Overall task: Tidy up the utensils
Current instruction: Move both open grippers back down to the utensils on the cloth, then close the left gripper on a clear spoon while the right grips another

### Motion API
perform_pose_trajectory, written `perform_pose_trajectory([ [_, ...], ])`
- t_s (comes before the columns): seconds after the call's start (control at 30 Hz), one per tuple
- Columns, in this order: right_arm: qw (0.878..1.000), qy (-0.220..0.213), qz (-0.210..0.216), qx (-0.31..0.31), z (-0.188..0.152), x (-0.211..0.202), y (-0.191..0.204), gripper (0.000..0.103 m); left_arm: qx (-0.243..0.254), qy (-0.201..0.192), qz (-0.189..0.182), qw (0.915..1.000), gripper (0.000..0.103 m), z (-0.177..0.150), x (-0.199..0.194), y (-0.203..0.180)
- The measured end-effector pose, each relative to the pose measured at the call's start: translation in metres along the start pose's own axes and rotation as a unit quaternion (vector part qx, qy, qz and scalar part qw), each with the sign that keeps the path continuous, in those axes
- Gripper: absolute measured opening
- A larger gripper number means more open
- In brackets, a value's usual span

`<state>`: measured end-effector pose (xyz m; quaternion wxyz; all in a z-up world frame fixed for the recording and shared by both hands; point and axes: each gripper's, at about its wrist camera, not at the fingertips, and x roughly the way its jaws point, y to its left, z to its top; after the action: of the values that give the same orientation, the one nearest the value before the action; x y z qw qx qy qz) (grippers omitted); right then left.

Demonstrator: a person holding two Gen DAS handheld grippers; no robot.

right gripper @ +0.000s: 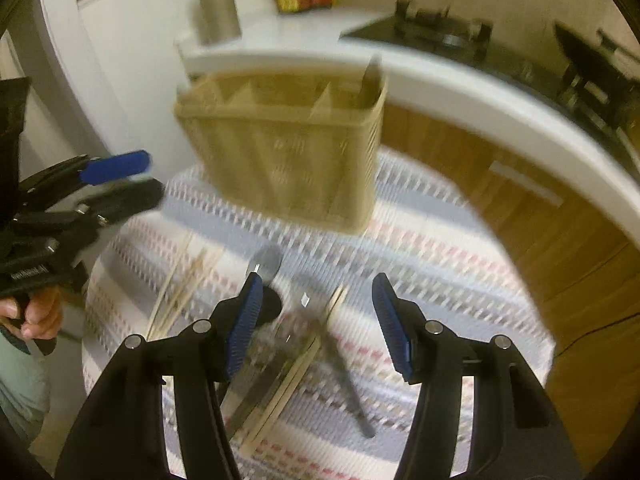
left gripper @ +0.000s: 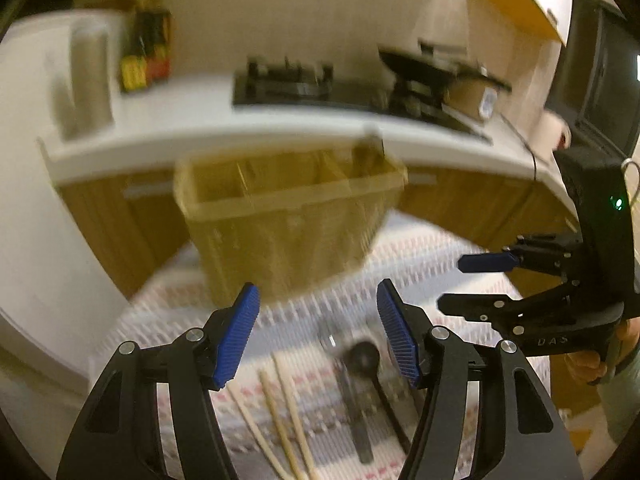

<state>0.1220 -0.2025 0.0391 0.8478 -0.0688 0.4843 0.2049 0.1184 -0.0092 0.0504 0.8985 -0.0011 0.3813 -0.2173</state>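
A beige utensil holder (left gripper: 288, 216) with several compartments stands at the back of a round table under a striped cloth (left gripper: 432, 256). One grey utensil (right gripper: 372, 76) stands in its right compartment. On the cloth lie pale chopsticks (left gripper: 280, 420), a black spoon (left gripper: 362, 354) and a metal utensil (left gripper: 356, 412). My left gripper (left gripper: 318, 320) hangs open above them, holding nothing. In the right wrist view, my right gripper (right gripper: 316, 308) is open over more chopsticks (right gripper: 292, 376), a metal spoon (right gripper: 266, 260) and a dark-handled utensil (right gripper: 348, 384). Each gripper shows in the other's view: right gripper (left gripper: 450, 283), left gripper (right gripper: 140, 180).
Behind the table runs a white kitchen counter (left gripper: 224, 120) with a gas hob (left gripper: 288, 84), a steel canister (left gripper: 86, 80), bottles (left gripper: 146, 56) and a black pan (left gripper: 420, 64). Wooden cabinet doors (right gripper: 560, 240) lie below it. A hand (right gripper: 36, 312) grips the left tool's handle.
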Motion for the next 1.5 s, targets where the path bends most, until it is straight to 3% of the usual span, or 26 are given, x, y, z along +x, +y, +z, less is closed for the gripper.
perform_pose_trajectory([
  [0.17,0.998,0.057,0.03,0.02,-0.022,0.036,0.001,0.051,-0.029,0.077,-0.043,0.9957,0.049,-0.025,0.043,0.008],
  [0.23,0.996,0.075,0.042,0.033,-0.027,0.046,0.0,0.044,-0.04,0.091,-0.052,0.9937,0.048,-0.029,0.054,0.012],
  [0.33,0.993,0.089,0.054,0.047,-0.032,0.056,-0.004,0.042,-0.046,0.102,-0.05,0.9925,0.048,-0.031,0.069,0.016],
  [0.5,0.995,0.072,0.043,0.055,-0.029,0.052,-0.013,0.042,-0.042,0.109,-0.019,0.993,0.05,-0.024,0.091,0.011],
  [0.63,0.999,0.038,-0.005,0.016,-0.02,0.042,-0.015,0.042,-0.043,0.116,-0.012,0.9922,0.052,-0.019,0.104,0.005],
  [0.7,0.999,0.036,-0.016,-0.002,-0.019,0.042,-0.012,0.042,-0.028,0.122,0.01,0.992,0.052,-0.019,0.112,0.0],
  [1.03,0.998,0.042,-0.017,-0.037,-0.009,0.056,-0.016,0.042,0.011,0.14,0.055,0.9885,0.049,-0.024,0.132,-0.011],
  [1.17,0.998,0.05,-0.019,-0.046,-0.003,0.065,-0.015,0.042,0.018,0.14,0.072,0.9874,0.032,-0.019,0.137,-0.015],
  [1.3,0.997,0.058,-0.015,-0.05,0.003,0.071,-0.017,0.042,0.006,0.136,0.06,0.9889,0.031,-0.017,0.141,-0.019],
  [1.5,0.995,0.075,-0.006,-0.071,0.016,0.082,-0.005,0.042,-0.041,0.124,0.028,0.991,0.031,-0.024,0.122,0.005],
])
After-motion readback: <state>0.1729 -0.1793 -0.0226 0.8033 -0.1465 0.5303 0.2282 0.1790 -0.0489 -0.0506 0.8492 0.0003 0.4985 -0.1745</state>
